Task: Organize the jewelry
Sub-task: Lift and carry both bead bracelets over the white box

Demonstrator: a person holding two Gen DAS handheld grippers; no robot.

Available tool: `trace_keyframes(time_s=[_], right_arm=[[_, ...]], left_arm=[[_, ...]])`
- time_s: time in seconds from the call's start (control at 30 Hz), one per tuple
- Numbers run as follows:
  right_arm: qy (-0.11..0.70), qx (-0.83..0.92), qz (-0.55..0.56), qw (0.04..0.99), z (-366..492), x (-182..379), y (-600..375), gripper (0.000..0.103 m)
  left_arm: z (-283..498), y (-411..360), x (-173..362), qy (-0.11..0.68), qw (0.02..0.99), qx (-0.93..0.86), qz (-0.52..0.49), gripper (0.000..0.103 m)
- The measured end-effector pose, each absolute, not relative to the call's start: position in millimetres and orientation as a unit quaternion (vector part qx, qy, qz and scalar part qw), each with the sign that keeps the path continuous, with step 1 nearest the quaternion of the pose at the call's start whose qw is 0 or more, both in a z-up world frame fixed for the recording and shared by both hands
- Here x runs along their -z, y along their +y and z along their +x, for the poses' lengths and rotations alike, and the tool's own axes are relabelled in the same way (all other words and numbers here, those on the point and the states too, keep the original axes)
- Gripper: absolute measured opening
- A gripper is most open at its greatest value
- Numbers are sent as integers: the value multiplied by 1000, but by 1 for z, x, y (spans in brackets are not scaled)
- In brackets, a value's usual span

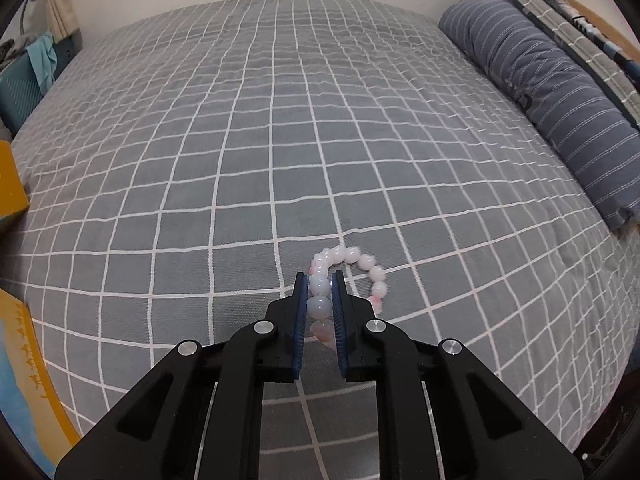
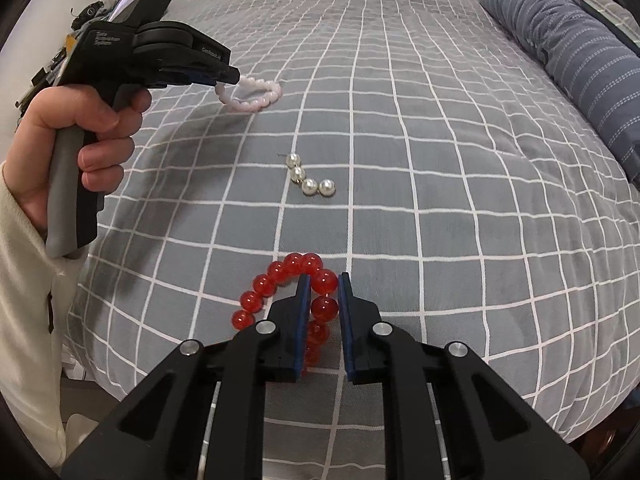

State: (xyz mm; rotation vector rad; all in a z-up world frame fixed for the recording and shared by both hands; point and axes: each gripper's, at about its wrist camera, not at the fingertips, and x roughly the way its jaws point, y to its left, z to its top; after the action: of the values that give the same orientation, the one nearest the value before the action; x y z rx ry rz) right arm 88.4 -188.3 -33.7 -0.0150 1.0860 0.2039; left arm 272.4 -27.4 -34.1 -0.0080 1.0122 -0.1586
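You see pale raised lettering on the left gripper's [image 2: 236, 76] black body, on its side and near its fingers, too blurred to read.

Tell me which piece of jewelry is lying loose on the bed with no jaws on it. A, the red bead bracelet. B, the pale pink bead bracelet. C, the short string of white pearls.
C: the white pearls lie alone on the checked bedspread, while the right gripper clamps the red bracelet and the left gripper clamps the pink bracelet.
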Motion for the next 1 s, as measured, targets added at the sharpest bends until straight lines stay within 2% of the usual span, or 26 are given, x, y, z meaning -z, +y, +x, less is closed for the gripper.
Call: trace_keyframes(time_s=[0.63, 1.0], right_arm=[[473, -120, -12, 873, 92, -2, -166, 13], [439, -132, -22, 889, 105, -36, -151, 13]], left_arm=[[237, -15, -17, 476, 877, 72, -8, 12], [206, 17, -49, 452, 891, 42, -25, 12]])
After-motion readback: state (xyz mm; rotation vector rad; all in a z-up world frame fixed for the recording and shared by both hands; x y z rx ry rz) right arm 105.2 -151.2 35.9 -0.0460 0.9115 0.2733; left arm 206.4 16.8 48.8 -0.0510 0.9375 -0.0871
